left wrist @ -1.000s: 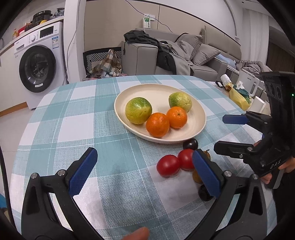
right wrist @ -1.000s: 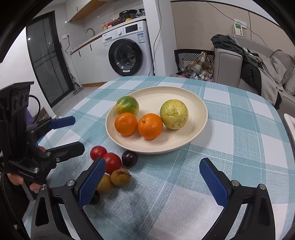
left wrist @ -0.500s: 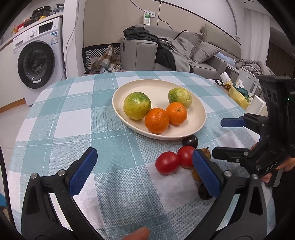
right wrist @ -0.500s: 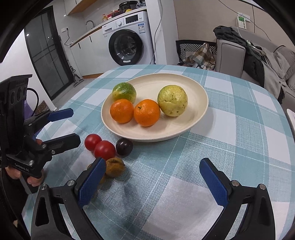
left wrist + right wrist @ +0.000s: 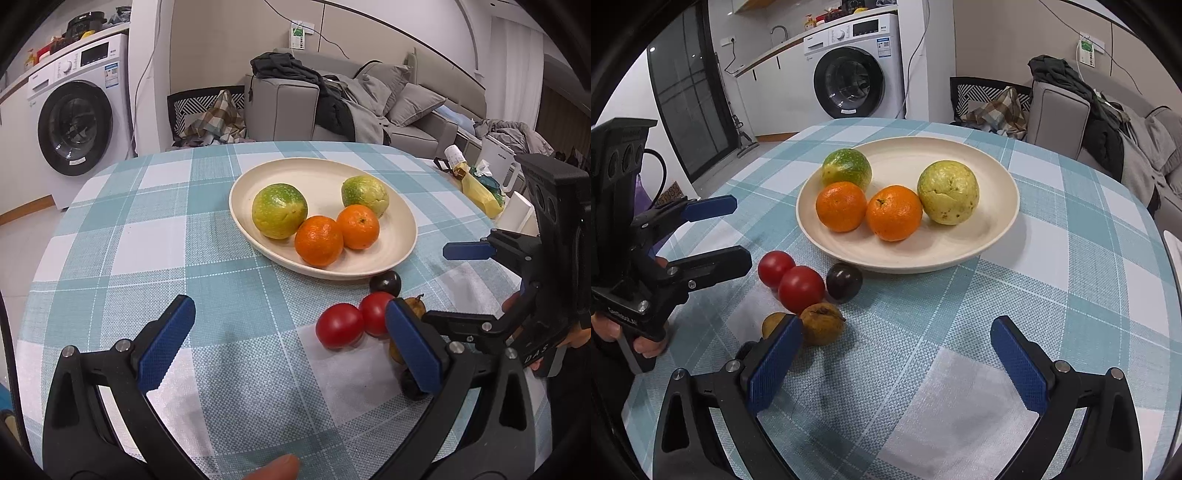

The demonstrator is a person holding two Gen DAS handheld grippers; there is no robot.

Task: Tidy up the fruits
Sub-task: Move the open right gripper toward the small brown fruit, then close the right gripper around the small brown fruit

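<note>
A cream plate [image 5: 317, 173] [image 5: 923, 155] on the checked tablecloth holds two oranges [image 5: 319, 240] [image 5: 894, 212] and two green-yellow fruits [image 5: 279, 210] [image 5: 947, 192]. Loose on the cloth in front of it lie two red tomatoes [image 5: 340, 325] [image 5: 799, 288], a dark plum [image 5: 385, 282] [image 5: 844, 280] and two brown fruits [image 5: 822, 323]. My left gripper [image 5: 289, 302] [image 5: 742, 230] is open and empty, with its right pad just in front of the tomatoes. My right gripper [image 5: 897, 325] [image 5: 435, 284] is also open and empty; its left pad partly hides one brown fruit.
The round table's edge [image 5: 48, 258] curves close on the left. Past the table's far side stand a washing machine [image 5: 74, 110] and a grey sofa [image 5: 369, 110] with clothes on it. A yellow bag [image 5: 480, 192] and a white kettle [image 5: 496, 158] are beyond the table's right edge.
The fruits have slid up a little in the right wrist view as that gripper shifted. The left wrist view has barely moved. Both grippers stay open and empty.
</note>
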